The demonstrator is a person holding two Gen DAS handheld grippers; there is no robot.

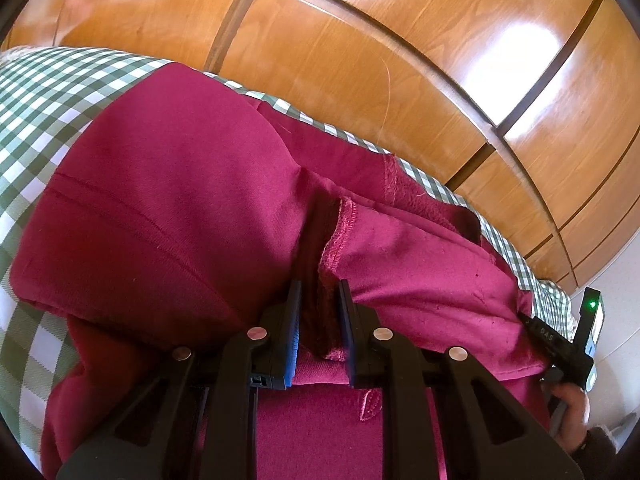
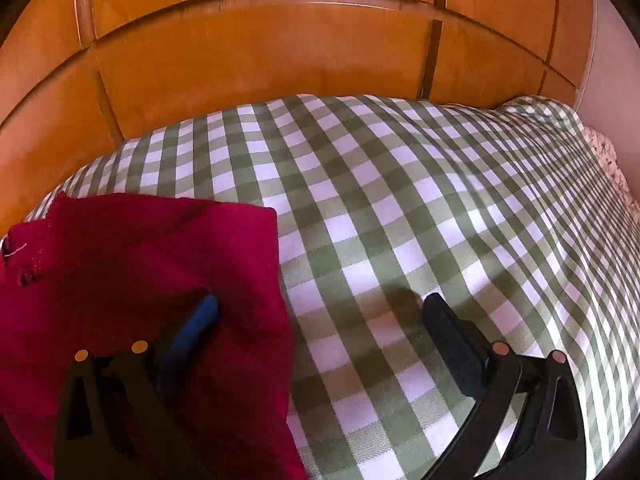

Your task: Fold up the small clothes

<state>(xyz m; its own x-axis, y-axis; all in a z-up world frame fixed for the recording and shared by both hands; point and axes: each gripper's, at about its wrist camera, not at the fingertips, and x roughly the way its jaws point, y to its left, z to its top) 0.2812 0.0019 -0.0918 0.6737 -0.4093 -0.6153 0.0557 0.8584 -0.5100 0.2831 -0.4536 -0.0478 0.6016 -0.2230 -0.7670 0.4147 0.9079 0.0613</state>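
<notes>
On the left of the green-and-white checked cover [image 2: 400,208] lay the crimson garment [image 1: 180,200], bunched, its long axis hard to tell. The left gripper [image 1: 319,320] had its jaws drawn close together, pinching a stitched hem fold of that garment between the pads. To the right, the right gripper [image 2: 320,312] stood wide apart and held nothing, its left finger [image 2: 192,328] over the garment's near corner, its right finger [image 2: 452,340] above bare cover. Far behind ran orange wooden panels [image 2: 260,60]. No lettering could be read with certainty.
</notes>
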